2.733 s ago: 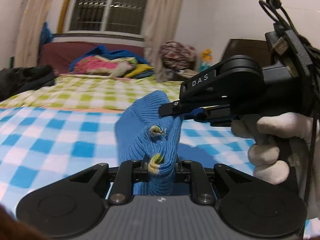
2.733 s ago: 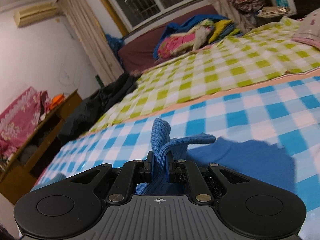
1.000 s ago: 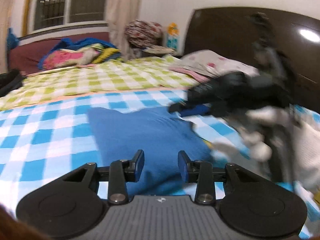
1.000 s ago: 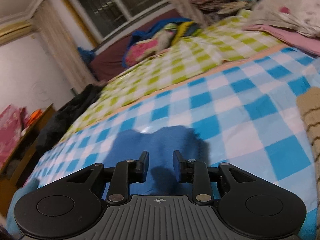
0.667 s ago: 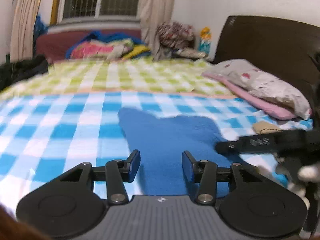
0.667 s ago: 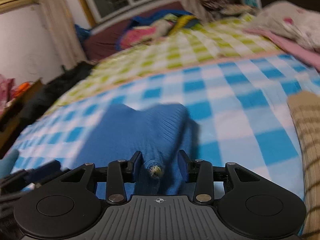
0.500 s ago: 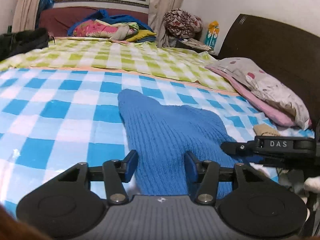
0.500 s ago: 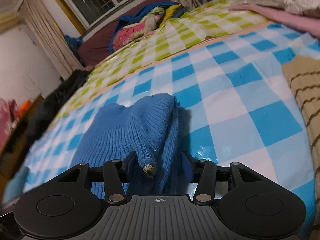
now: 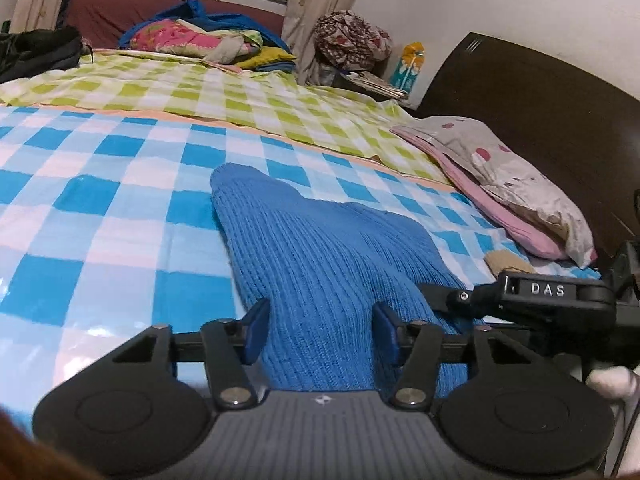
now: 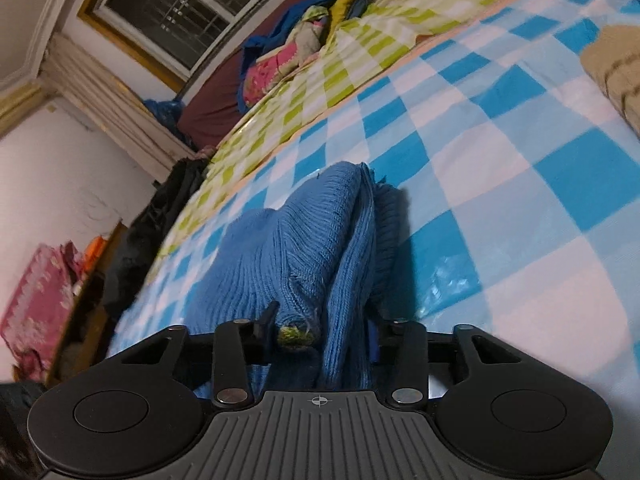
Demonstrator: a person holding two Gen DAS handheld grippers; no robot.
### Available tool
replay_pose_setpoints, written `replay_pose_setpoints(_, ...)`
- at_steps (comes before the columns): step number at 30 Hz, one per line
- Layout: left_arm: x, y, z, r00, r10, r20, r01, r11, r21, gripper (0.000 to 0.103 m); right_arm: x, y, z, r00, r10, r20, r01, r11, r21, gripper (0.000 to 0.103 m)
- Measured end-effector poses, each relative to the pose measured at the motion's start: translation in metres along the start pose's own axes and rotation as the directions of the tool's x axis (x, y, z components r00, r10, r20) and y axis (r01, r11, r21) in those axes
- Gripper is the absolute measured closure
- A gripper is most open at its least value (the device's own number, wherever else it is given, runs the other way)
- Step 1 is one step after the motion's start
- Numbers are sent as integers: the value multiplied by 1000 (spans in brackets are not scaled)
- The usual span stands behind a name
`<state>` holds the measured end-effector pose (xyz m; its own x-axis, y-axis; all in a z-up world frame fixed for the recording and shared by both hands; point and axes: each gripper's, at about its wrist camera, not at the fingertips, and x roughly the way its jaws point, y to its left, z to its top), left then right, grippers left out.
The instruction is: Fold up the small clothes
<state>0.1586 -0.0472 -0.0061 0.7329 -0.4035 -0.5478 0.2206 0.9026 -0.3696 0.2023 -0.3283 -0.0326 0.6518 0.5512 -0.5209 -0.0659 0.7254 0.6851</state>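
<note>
**Blue knit garment flat on checked bed cover, both grippers spread over its near end**

The setting is a bedroom: a blue-and-white checked cover [image 9: 100,208] lies over the bed, with a green-and-white checked sheet [image 9: 224,96] beyond it, a dark headboard [image 9: 552,112] at the right and a spotted pillow [image 9: 508,168] on a pink one along that side. A barred window [image 10: 172,4] and pale curtains stand at the far wall.

Left gripper [image 9: 322,330]: jaws spread wide, one blue-padded finger on each side of the blue knit garment [image 9: 320,248]. The fabric passes between the fingers; whether the pads touch it cannot be told. It is held low over the cover, pointing along the garment.

Right gripper [image 10: 320,330]: jaws likewise spread, straddling a bunched, folded edge of the same garment [image 10: 304,248], where a yellow-green trim [image 10: 294,334] shows by the left finger. Its view is tilted, so it is rolled to one side. In the left view its black body, marked DAS [image 9: 520,296], lies at the garment's right edge, with a white-gloved hand [image 9: 612,384] behind it.

The garment lies on the blue checked cover, long axis running away from both cameras, rounded end farthest. A tan striped item [image 10: 616,68] lies apart at the right.
</note>
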Motion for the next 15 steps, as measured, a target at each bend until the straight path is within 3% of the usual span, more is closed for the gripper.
replay_pose_setpoints(7,-73,16,-36,1000,-2,-30,3,999,38,47,-27,27,-56,996,43,-80,-43,999,-4,67)
replay_pose_setpoints(11,-108,24,-63,998,27,-52,-25,999,42,47,-38,48,-93,994,-3,-113,-5,997,-74,66)
replay_pose_setpoints(15,-124,22,-67,997,77,-26,-75,994,75,47,-54,62,-106,995,-74,-65,64,989,-136,62)
